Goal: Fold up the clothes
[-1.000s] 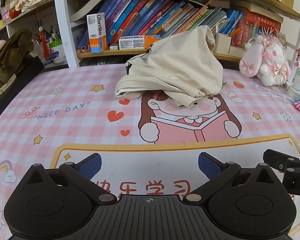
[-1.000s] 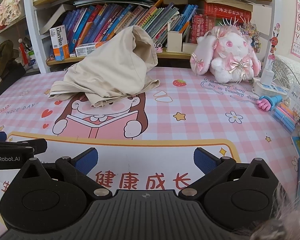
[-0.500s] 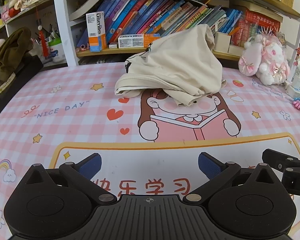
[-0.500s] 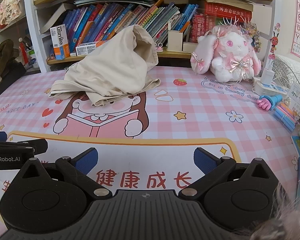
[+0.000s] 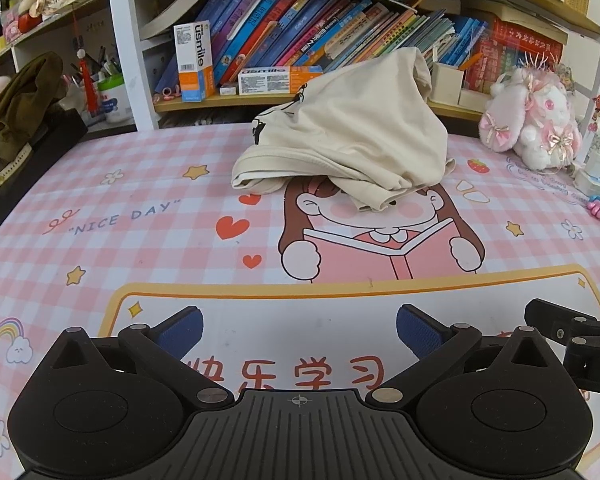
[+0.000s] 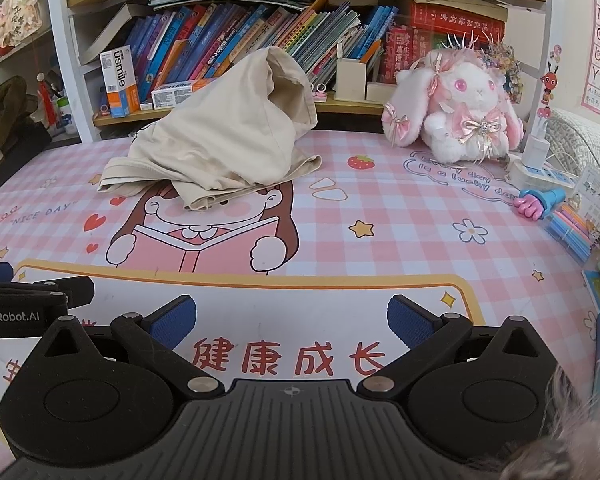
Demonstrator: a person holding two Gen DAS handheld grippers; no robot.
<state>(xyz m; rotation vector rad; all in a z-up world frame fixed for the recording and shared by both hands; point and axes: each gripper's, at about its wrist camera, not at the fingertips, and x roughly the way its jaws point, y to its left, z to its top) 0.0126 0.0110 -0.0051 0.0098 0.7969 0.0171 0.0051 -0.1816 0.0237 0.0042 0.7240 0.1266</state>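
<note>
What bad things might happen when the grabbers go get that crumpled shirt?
The beige shirt is heaped up, so an open gripper may pinch several layers at once and fold it crooked. It lies close to the bookshelf, so pulling could catch the boxes there. Spreading it right might bump the plush bunny.

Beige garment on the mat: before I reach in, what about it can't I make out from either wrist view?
- Garment type: crumpled in a heap in both views, so sleeves or legs stay hidden in its own folds.
- Its far side: hidden behind the heap, against the shelf.
- Dark print at its left edge: mostly folded under, unreadable.
- Mat beneath: covered.
</note>
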